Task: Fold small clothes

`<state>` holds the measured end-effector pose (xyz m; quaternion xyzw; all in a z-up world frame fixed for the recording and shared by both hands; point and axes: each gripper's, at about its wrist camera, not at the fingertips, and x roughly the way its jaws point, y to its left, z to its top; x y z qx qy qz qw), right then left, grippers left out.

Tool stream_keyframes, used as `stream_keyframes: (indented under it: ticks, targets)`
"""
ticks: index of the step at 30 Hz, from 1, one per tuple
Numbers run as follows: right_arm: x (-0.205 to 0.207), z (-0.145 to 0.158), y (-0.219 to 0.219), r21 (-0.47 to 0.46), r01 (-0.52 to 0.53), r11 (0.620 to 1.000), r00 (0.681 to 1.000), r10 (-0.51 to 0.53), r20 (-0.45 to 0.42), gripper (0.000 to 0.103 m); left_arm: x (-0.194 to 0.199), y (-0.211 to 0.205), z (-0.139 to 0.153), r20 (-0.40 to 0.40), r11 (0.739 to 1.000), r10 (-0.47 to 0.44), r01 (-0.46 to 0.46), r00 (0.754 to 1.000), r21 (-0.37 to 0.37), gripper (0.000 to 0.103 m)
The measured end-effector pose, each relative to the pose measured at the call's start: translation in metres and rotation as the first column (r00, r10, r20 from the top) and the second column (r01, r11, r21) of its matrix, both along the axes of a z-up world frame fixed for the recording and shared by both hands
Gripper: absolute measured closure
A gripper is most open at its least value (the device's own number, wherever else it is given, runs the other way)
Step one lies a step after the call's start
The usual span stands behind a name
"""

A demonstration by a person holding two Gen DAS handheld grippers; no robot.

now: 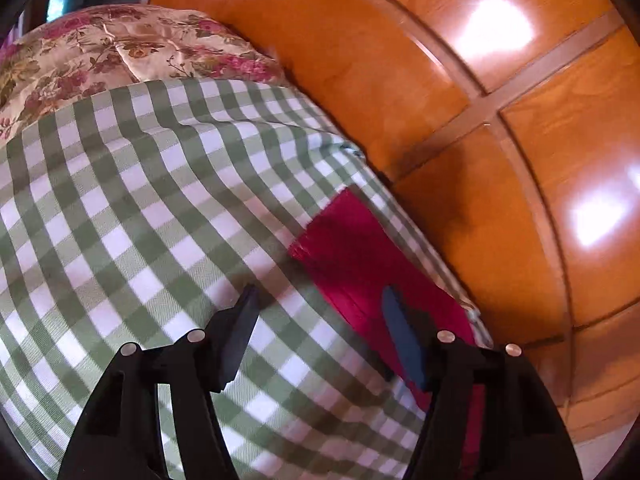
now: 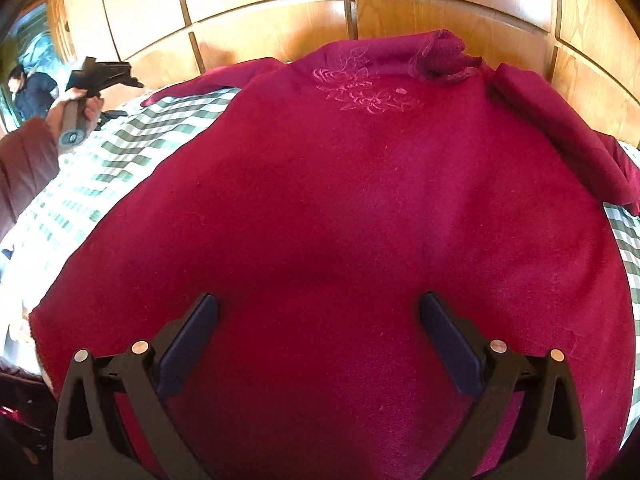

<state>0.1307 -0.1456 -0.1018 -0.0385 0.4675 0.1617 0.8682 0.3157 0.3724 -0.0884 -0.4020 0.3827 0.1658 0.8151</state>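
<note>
A dark red sweater (image 2: 340, 208) with pink flower embroidery (image 2: 364, 88) lies spread flat on a green-and-white checked cloth (image 2: 120, 148). Its collar is at the far end; one sleeve (image 2: 568, 132) lies folded at the right. My right gripper (image 2: 318, 304) is open and empty, just above the sweater's lower body. My left gripper (image 1: 320, 294) is open and empty over the checked cloth (image 1: 140, 220), with its right finger above the end of the other red sleeve (image 1: 360, 264). The left gripper also shows in the right wrist view (image 2: 136, 80), held in a hand at the far left.
Glossy orange wooden panels (image 1: 460, 100) (image 2: 280, 12) stand right behind the cloth's far edge. A floral cushion (image 1: 100, 52) lies beyond the checked cloth. The person's brown sleeve (image 2: 24, 160) is at the left.
</note>
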Motion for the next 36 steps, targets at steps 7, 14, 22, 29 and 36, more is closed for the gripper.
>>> stream_keyframes:
  ticks: [7, 14, 22, 29, 36]
  targets:
    - [-0.003, -0.001, -0.001, 0.008, 0.012, 1.000, 1.000, -0.012, 0.027, 0.003, 0.026, -0.032, 0.002, -0.065, 0.973, -0.038, 0.052, 0.997, 0.225, 0.098]
    - [-0.006, -0.002, -0.004, 0.023, 0.023, 0.999, 0.998, -0.024, 0.054, 0.003, -0.049, -0.029, 0.032, -0.047, 0.943, 0.061, -0.042, 0.997, 0.330, 0.098]
    - [-0.006, 0.000, -0.007, 0.039, 0.020, 0.999, 0.998, -0.022, 0.063, 0.003, -0.094, -0.012, 0.027, -0.177, 0.904, 0.191, -0.103, 0.965, 0.414, 0.098]
    - [-0.007, 0.001, -0.009, 0.038, 0.020, 0.999, 0.998, -0.022, 0.065, 0.003, -0.130, -0.033, 0.020, -0.182, 0.931, 0.161, -0.089, 0.970, 0.354, 0.081]
    - [-0.007, 0.012, -0.012, 0.028, 0.009, 1.000, 1.000, -0.010, 0.019, 0.004, -0.195, -0.092, 0.025, -0.045, 0.965, -0.138, 0.145, 0.989, 0.221, 0.064]
